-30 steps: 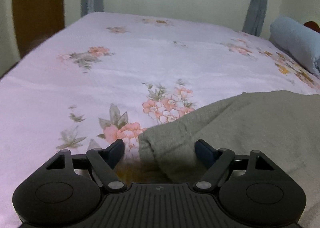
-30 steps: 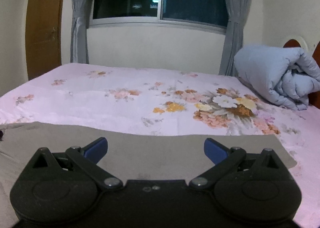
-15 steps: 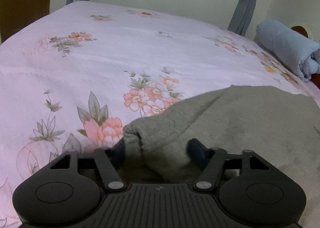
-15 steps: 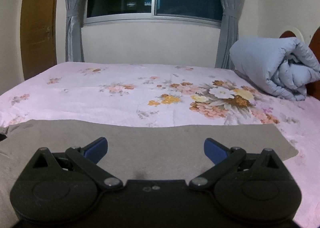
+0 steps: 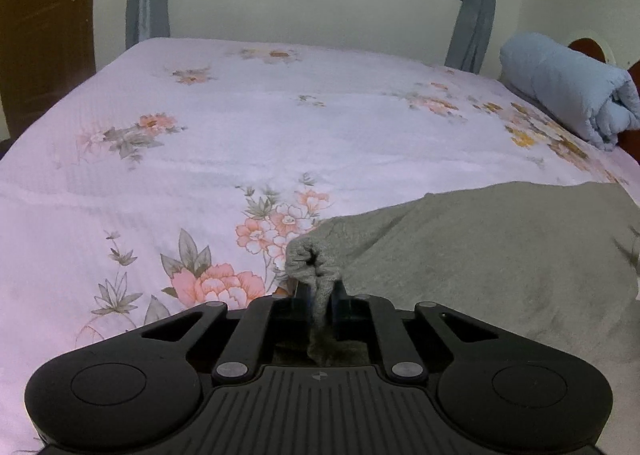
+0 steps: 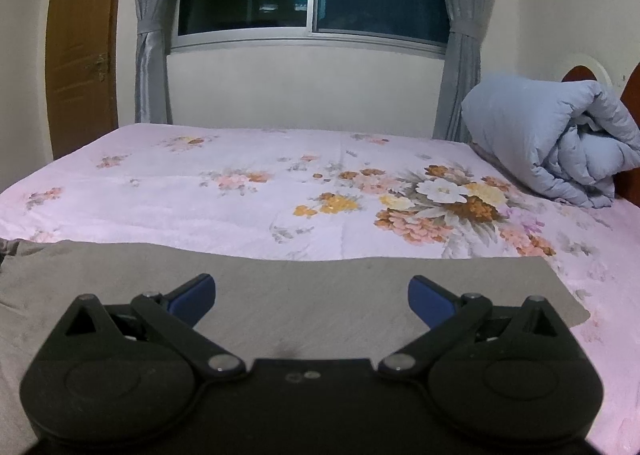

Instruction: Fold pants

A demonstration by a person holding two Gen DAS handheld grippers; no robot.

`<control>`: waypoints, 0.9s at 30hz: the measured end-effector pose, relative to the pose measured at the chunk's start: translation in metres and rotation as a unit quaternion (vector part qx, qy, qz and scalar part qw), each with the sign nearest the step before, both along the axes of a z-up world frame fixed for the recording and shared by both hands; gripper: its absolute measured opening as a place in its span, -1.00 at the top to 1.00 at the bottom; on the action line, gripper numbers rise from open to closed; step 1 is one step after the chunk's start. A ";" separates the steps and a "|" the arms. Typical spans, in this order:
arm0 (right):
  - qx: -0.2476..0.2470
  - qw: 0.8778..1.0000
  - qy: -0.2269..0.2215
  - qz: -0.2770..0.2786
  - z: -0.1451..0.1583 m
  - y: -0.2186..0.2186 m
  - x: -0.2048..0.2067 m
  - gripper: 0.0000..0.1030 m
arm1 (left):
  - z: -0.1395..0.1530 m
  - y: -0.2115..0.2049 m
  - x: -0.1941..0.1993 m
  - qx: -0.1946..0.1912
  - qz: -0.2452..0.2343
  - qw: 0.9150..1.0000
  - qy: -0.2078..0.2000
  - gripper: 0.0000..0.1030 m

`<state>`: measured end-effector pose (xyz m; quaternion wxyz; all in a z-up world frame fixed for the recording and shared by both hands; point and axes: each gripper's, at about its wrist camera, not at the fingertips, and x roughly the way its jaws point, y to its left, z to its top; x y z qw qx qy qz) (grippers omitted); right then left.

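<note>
Two grippers work over a bed covered by a pink floral sheet (image 5: 224, 159). The left gripper (image 5: 319, 297), low in the centre of its view and angled down at the bed, has just been closing, and its jaws now pinch a bunched corner of the grey pants (image 5: 480, 255). The fabric puckers into a small knot just above the jaws and trails away toward the right of the frame, where the rest of the garment lies spread on the sheet.

In the right wrist view, the right gripper (image 6: 312, 297) sits across the bottom of the frame, tilted gently downward. Its blue-tipped fingers (image 6: 192, 295) stand wide apart with nothing between them, above the flat grey pants (image 6: 320, 287) that span the lower frame. A rolled blue quilt (image 6: 560, 143) rests at the right edge, near the headboard.
</note>
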<state>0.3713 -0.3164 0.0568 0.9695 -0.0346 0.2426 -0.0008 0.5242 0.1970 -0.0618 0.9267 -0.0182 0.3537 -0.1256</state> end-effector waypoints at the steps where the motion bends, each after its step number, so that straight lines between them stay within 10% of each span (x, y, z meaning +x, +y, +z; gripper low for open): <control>1: -0.005 1.000 0.003 0.007 -0.001 0.000 0.007 -0.89 | 0.001 0.000 -0.001 -0.005 0.003 1.000 -0.002 0.84; 10: -0.044 0.987 0.076 0.132 -0.028 0.005 0.112 -0.70 | 0.004 0.006 -0.001 -0.025 0.014 1.000 0.003 0.84; 17: -0.104 0.962 0.146 0.207 -0.072 0.013 0.172 0.02 | 0.003 -0.005 0.011 0.016 0.005 0.999 0.027 0.84; 27: -0.093 0.941 0.204 0.254 -0.087 -0.002 0.214 -0.12 | -0.009 -0.007 0.018 0.027 0.000 0.999 0.043 0.83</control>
